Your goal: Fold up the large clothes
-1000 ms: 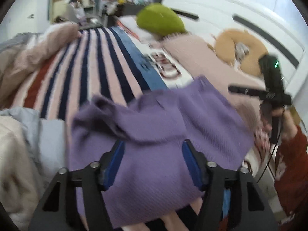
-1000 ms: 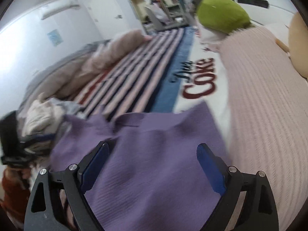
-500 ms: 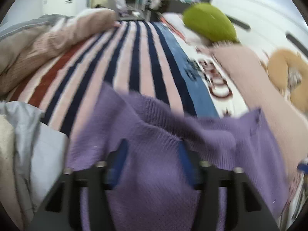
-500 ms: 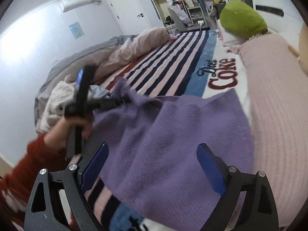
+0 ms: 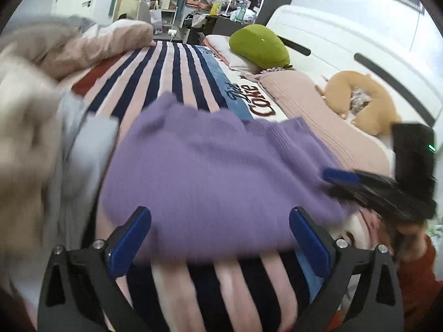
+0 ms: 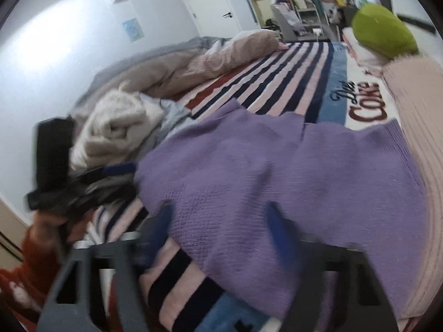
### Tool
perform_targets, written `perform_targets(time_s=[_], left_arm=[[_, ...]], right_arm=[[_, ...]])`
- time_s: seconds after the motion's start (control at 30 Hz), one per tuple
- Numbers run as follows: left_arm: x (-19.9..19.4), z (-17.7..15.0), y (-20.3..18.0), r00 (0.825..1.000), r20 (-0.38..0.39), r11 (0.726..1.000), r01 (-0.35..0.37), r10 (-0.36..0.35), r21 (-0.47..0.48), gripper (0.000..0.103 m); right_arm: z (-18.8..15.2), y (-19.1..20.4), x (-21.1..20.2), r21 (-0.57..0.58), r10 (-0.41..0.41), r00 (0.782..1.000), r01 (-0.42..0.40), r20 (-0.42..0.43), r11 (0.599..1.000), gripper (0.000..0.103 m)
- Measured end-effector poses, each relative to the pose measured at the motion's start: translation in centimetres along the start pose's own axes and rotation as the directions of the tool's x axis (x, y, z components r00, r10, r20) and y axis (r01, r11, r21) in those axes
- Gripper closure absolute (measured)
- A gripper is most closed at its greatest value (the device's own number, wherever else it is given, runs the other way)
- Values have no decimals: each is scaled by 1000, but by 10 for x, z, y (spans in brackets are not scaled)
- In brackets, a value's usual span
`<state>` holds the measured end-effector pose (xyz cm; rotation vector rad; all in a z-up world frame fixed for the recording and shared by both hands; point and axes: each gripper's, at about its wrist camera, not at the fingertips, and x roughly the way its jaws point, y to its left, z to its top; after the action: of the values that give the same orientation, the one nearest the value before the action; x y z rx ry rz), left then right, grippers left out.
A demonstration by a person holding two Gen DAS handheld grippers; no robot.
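Purple sweater [image 5: 221, 171] lies folded on the striped blanket [image 5: 171, 77], just ahead of both tools. Left tool [image 5: 220, 239] has just spread its jaws wide, nothing between them, probably letting go. Right tool [image 6: 218, 227] has just been narrowing over the near hem; whether it pinches the knit, I cannot tell. Farther back sits a green pillow [image 5: 259, 44].

Purple knit sweater [image 5: 216, 171] lies folded over on the bed [image 5: 177, 77], across the striped blanket, its surface soft and slightly rumpled. Ribbed edge at the far right, beside the pink knit; a notch shows along the far edge in the right wrist view. Near edge rounded, doubled over the stripes.
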<state>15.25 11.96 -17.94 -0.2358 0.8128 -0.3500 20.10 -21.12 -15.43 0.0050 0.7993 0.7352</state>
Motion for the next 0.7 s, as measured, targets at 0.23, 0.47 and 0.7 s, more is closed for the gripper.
perform_targets(time_s=[0.23, 0.47, 0.7], left_arm=[[1, -56, 22, 996, 66, 994, 58, -52, -90, 4], [36, -47, 40, 994, 107, 976, 48, -25, -212, 4], [51, -24, 34, 989, 142, 966, 67, -32, -251, 47]], right_arm=[[-25, 14, 38, -67, -112, 990, 106, -89, 992, 98], [-40, -25, 60, 88, -26, 993, 36, -113, 995, 99], [-43, -25, 59, 81, -21, 994, 30, -103, 996, 99]])
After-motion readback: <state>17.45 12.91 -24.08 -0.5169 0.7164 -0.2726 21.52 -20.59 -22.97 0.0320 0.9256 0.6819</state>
